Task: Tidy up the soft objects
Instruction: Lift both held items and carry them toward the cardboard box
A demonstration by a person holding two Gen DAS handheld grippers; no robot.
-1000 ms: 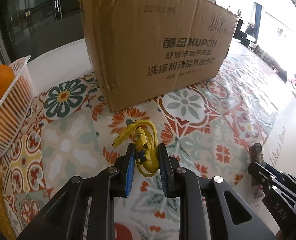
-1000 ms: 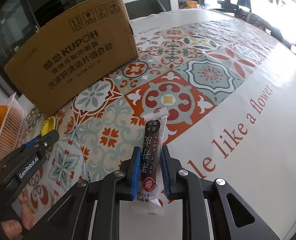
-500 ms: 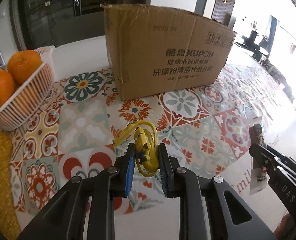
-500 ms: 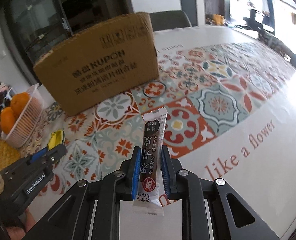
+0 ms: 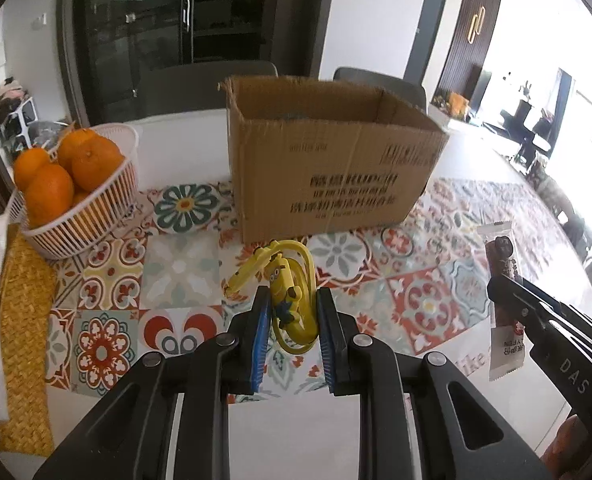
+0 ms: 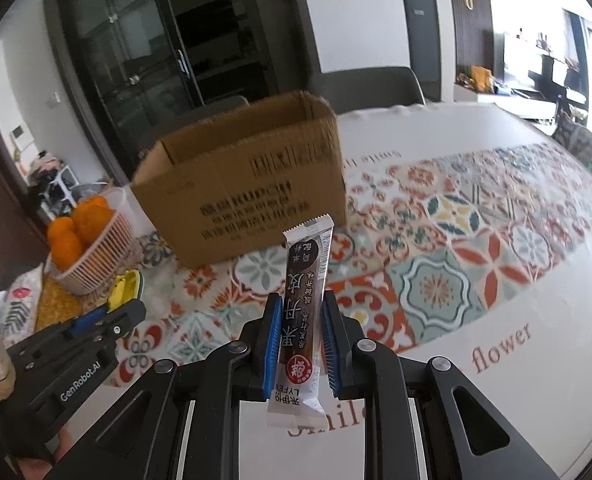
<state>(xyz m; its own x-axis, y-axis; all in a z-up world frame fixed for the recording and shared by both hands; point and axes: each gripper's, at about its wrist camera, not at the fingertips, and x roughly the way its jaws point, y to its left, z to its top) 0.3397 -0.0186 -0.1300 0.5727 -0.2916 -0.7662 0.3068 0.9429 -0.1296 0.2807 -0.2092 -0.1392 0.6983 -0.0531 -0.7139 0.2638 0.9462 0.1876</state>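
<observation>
A small yellow Minion toy (image 5: pixel 286 298) with a yellow loop strap is pinched between the blue pads of the left gripper (image 5: pixel 292 320), whose jaws are closed to a narrow gap around it; the toy is held up in the air above the patterned tablecloth (image 5: pixel 180 268), in front of the near wall of an open cardboard box (image 5: pixel 328 172). From the right wrist view only the toy's yellow tip (image 6: pixel 122 286) shows, sticking out past the left gripper (image 6: pixel 126 306) at the lower left. The right gripper (image 6: pixel 299 334) is closed in the same way on a long snack packet (image 6: pixel 302 304), dark brown in the middle with white sealed ends and Chinese writing, held upright and lengthwise between the pads, its top pointing towards the cardboard box (image 6: pixel 248 196). In the left wrist view that snack packet (image 5: pixel 503 276) appears at the right edge, clamped in the right gripper (image 5: pixel 508 292) above the table. The box stands with its top flaps open and printed text on its side; its inside is mostly hidden from both cameras. To the left of the box sits a white slatted basket (image 5: pixel 84 216) holding several oranges (image 5: pixel 74 164), partly resting on a woven straw mat (image 5: pixel 24 320). The tablecloth (image 6: pixel 476 248) has colourful floral tiles and a white border with cursive lettering. Dark chairs and glass-fronted cabinets stand behind the table
</observation>
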